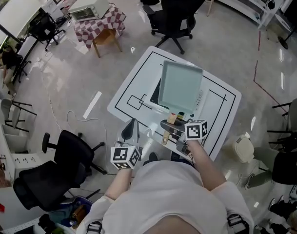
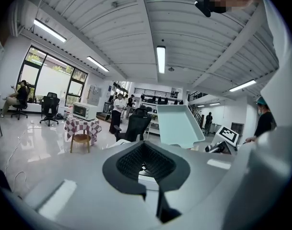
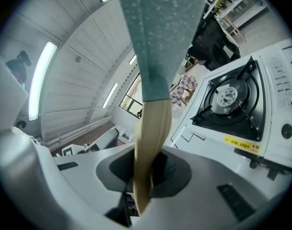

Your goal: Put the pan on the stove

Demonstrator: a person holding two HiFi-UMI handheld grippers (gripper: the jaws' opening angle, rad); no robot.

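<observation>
Pale green enamel is filling the head view: the square pan (image 1: pixel 180 87) is hanging ahead of my right gripper (image 1: pixel 170 129), off the surface and hiding most of the gas stove (image 1: pixel 201 99) under it. The right gripper's jaws are clamping the pan's wooden handle (image 1: pixel 171 119). In the right gripper view that handle (image 3: pixel 150 143) is running straight up out of the gripper (image 3: pixel 148 176) into the speckled underside of the pan (image 3: pixel 160 32). The stove (image 3: pixel 232 97) is lying to the right of the jaws with its burner and black grate uncovered, apart from the pan.

My left gripper (image 1: pixel 130 129) is sitting low, just to the left of the right one, at the near edge of the white table (image 1: pixel 133 82) with black lines. Its jaws are looking closed, with nothing between them (image 2: pixel 146 164), and the pan (image 2: pixel 179 126) is showing ahead and slightly right of them.

Beyond the table, a black office chair (image 1: pixel 175 13) is standing past the pan. Farther left of the left gripper, a toaster oven (image 1: pixel 89 6) is sitting on a checkered cloth with a wooden stool (image 1: pixel 107 38) beside it. Another black chair (image 1: pixel 65 160) is sitting close on my left.
</observation>
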